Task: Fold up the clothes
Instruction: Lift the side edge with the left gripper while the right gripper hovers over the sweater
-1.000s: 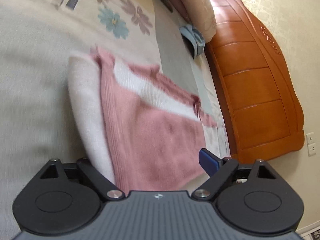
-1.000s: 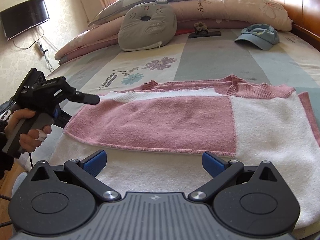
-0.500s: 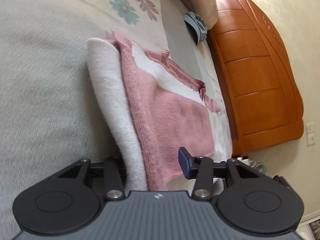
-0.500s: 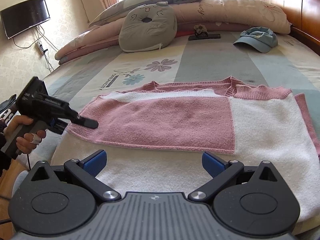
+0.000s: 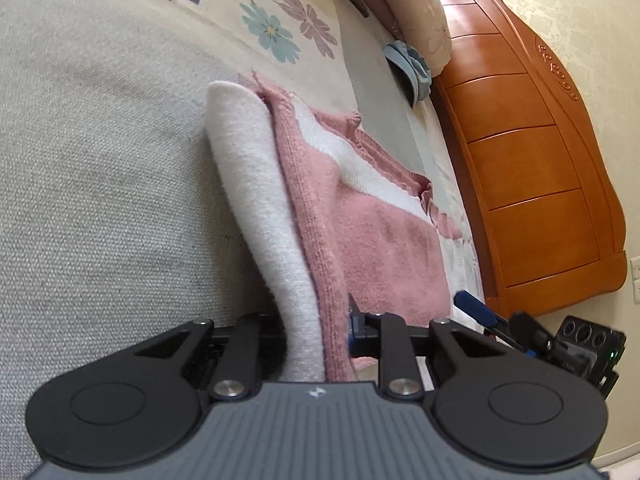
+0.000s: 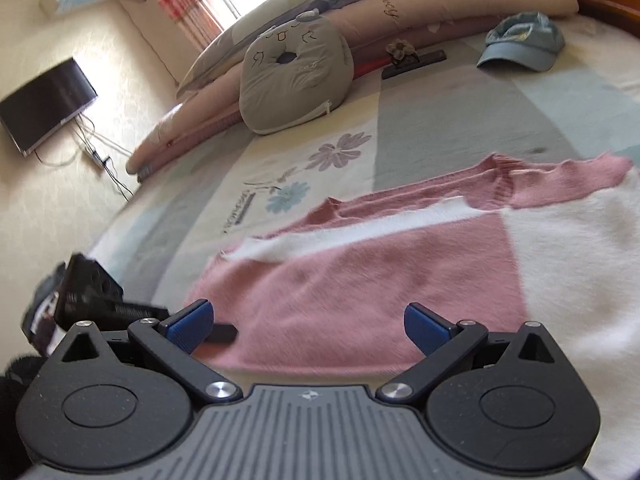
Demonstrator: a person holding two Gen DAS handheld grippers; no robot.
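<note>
Left wrist view: left gripper (image 5: pixel 316 328) just closing, pinched on pink-and-white sweater (image 5: pixel 360 240) edge near bed (image 5: pixel 100 200) side, right gripper (image 6: pixel 308 324) wide open, empty; thin layered pinch could slip w/ lifting.

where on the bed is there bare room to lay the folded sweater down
Free: the flowered sheet between the sweater and the grey cushion, and the grey stripe short of the blue cap. Crowded: the pillows along the far edge.
</note>
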